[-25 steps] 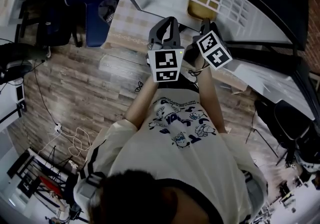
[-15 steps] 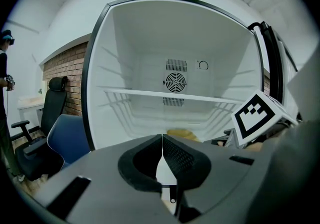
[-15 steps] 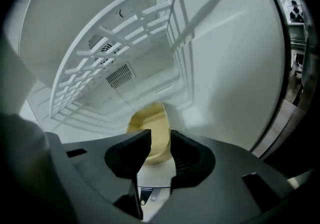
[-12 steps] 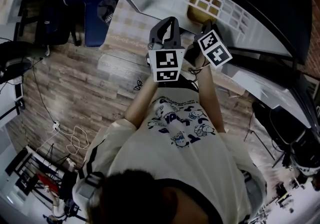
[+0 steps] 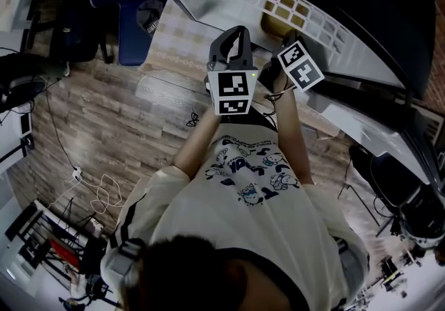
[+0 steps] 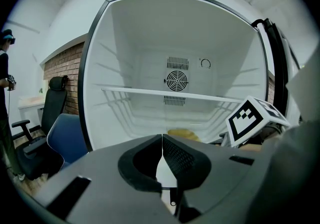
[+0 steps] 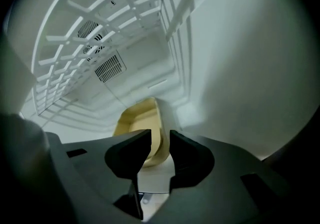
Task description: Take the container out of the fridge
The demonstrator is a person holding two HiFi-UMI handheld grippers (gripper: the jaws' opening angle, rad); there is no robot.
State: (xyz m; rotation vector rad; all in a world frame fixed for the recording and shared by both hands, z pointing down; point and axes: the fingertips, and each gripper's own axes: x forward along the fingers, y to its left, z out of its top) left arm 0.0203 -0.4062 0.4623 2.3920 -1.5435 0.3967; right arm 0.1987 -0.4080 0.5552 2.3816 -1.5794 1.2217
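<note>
A shallow yellow container lies on the floor of the open white fridge, near its right wall. My right gripper reaches inside, open by a narrow gap, with the container's near rim between the jaws. In the head view the right gripper points at the container. My left gripper is shut on nothing and hangs in front of the fridge opening, left of the right one. From the left gripper view the container shows just beyond the jaws. In the head view the left gripper is level with the right.
A white wire shelf spans the fridge above the container. A blue chair stands left of the fridge, a black office chair behind it. Cables lie on the wooden floor. Another person stands far left.
The head view has shifted slightly. Both grippers keep almost the same place before the fridge, the right one a touch further in.
</note>
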